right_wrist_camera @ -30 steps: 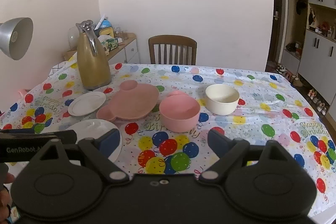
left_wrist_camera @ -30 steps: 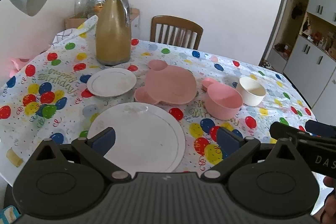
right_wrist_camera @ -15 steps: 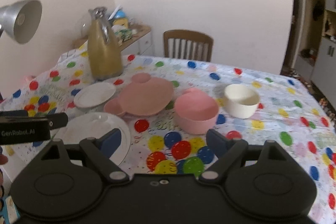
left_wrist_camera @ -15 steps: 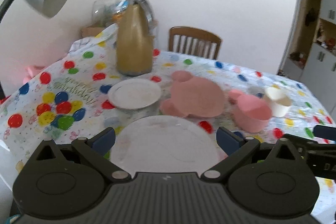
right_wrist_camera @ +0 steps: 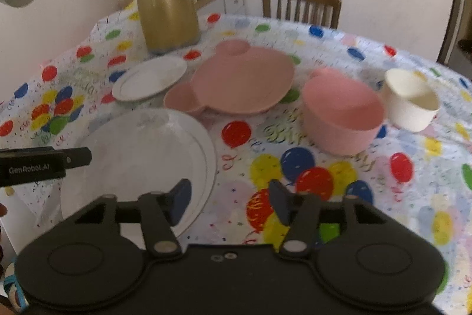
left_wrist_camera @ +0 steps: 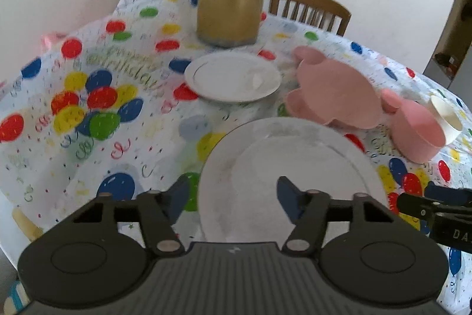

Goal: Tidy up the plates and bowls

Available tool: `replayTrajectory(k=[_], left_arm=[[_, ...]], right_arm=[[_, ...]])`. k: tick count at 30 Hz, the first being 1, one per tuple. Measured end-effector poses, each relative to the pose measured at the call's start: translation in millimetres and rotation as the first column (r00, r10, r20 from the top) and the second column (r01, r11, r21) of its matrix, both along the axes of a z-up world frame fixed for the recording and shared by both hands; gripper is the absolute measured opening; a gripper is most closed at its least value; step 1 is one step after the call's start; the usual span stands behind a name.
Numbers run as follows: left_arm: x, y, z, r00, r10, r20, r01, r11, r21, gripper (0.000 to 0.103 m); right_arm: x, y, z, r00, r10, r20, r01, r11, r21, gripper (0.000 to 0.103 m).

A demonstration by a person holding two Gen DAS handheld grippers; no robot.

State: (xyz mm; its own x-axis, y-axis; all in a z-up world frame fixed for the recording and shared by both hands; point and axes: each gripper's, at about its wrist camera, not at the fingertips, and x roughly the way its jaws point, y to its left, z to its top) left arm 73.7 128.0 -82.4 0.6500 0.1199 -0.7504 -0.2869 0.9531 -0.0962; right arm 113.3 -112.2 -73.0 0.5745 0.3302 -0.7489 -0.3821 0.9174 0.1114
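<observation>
plates: 2 white (left_wrist_camera: 290,176) (left_wrist_camera: 233,77), 1 pink (right_wrist_camera: 242,78) | bowls: 1 pink (right_wrist_camera: 342,114), 1 cream (right_wrist_camera: 411,104) | both jaws closing, grasping nothing

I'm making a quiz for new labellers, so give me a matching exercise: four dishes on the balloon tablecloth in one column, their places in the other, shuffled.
Things:
1. large round white plate
2. small round white plate
3. pink bowl with ear-shaped handles
4. cream-white bowl

Places:
A. just in front of the gold jug
B. farthest right of the dishes
C. nearest the table's front edge, under the left gripper
D. between the pink mouse-shaped plate and the cream-white bowl

Pairs: 1-C, 2-A, 3-D, 4-B
</observation>
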Motion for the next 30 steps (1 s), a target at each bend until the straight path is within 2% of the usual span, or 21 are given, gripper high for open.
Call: replayTrajectory(k=[3,6,8,12,15,19,23,30], left_arm=[[5,16,-8,0.999,0.026,-0.038,-0.028,0.998,-0.052,0.049],[7,28,-15,0.998,0.013,-0.059,-0.02,0.993,-0.118,0.035],[9,32,-17,0.998,-0.005,-0.059,-0.005,0.988,-0.152,0.033],[14,37,-21,0.997,-0.011,-0.076,-0.002,0.985,-0.172,0.027],[19,45,-26,0.995,-0.009,-0.099,-0.011,0.98,-0.201,0.02],[25,51,-29,0.993,-0.026,-0.115,0.0,0.975,-0.22,0.016],[27,54,-32,0.991,-0.038,-0.129,0.007,0.972,-0.236,0.015],[29,51,-34,0.988,-0.039,-0.149,0.005,0.975,-0.221,0.015]], right_arm=[[11,4,-7,0.999,-0.005,-0.052,0.007,1.0,0.029,0.041],[20,6,-12,0.996,-0.006,-0.094,0.011,0.999,0.05,0.03],[24,7,-15,0.993,-0.002,-0.117,0.01,0.998,0.064,0.026],[30,8,-19,0.987,0.004,-0.161,0.011,0.996,0.091,0.015],[34,8,-23,0.982,-0.003,-0.19,0.022,0.995,0.097,0.012],[41,4,-27,0.973,-0.018,-0.23,0.048,0.991,0.125,0.007],[46,3,-28,0.965,-0.014,-0.261,0.051,0.989,0.136,0.007],[50,2,-30,0.954,-0.017,-0.299,0.064,0.987,0.149,0.007]])
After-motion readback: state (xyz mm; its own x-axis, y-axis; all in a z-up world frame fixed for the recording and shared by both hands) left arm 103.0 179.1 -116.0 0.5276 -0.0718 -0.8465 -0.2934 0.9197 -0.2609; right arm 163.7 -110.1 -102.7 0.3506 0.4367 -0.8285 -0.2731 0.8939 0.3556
